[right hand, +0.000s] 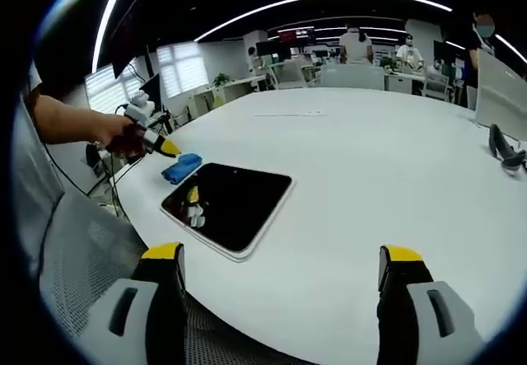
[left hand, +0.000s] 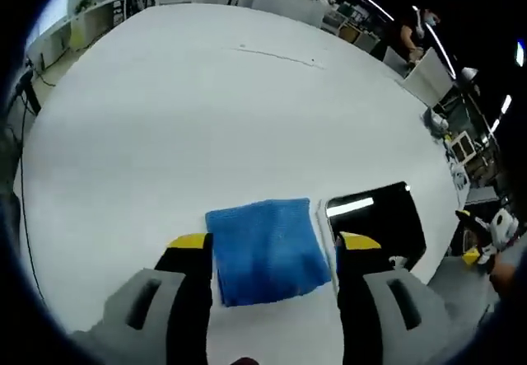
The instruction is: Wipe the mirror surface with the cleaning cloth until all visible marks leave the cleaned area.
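Mirror (right hand: pixel 229 203): dark, flat on white table (right hand: pixel 362 175), well ahead of right tongs (right hand: pixel 282 270) and a little left of their centre line; long axis runs away and to the right in right gripper view. Seen also in left gripper view (left hand: pixel 380 221), just beyond the right-hand jaw of left tongs (left hand: pixel 272 254). Small pale marks near its near-left part; nature too small to tell.

Cloth (left hand: pixel 265 250): blue, folded, flat on table, directly between jaws of left tongs, touching or just beside mirror's edge; contact with jaws not clear. In right gripper view (right hand: pixel 181 168), at mirror's far-left corner.

Left tongs: wide, straddling cloth, not yet closed on it. Nearer to cloth by far.

Right tongs: wide, holding nothing, well apart from mirror.

Judged next: close left tongs on cloth, then sweep toward right-hand jaw side onto mirror.
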Motion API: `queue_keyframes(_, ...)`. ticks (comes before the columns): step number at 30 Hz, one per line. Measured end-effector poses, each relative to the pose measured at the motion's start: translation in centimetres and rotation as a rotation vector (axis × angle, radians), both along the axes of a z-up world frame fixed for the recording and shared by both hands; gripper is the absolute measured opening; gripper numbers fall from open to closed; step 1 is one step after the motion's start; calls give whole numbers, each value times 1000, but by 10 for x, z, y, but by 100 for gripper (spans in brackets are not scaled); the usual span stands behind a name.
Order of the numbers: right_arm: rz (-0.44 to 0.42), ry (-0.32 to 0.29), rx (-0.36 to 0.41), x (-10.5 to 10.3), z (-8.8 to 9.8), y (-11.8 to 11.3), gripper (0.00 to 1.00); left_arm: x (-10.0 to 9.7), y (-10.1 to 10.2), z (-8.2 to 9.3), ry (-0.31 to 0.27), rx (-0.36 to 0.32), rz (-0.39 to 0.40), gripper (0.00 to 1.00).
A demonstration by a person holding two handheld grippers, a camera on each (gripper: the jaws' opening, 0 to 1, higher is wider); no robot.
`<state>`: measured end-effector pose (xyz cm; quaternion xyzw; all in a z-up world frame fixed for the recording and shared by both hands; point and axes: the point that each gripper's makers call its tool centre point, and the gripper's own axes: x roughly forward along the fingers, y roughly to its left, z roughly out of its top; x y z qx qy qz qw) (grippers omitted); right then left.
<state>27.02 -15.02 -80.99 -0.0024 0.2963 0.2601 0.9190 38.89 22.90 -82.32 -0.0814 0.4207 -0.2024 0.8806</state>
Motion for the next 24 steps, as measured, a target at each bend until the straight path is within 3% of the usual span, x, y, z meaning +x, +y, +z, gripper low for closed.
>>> queue_keyframes(3, 17, -3, 2, -1, 0, 2, 98, -8, 17, 8, -99, 60, -72, 84)
queue_keyframes(5, 24, -7, -3, -1, 1, 4, 98, -13, 32, 21, -213, 123, -119, 81)
queue_keyframes(6, 26, -8, -2, -1, 1, 4, 98, -14, 39, 32, -299, 141, -142, 82)
queue_keyframes(8, 25, -9, -3, -1, 1, 3, 98, -23, 50, 45, -370, 147, -147, 88)
queue_keyframes(11, 20, -10, 8, -2, 1, 2, 98, -39, 64, 50, -367, 132, -139, 98)
queue_keyframes(14, 19, -10, -11, -2, 0, 0, 98, -59, 63, 53, -314, 40, -143, 99)
queue_keyframes(18, 49, -5, -43, -4, -4, 2, 98, -73, 85, 43, -326, 59, -113, 99)
queue_keyframes(24, 55, -8, -62, -4, -4, 1, 98, -89, 99, 37, -321, 52, -71, 99)
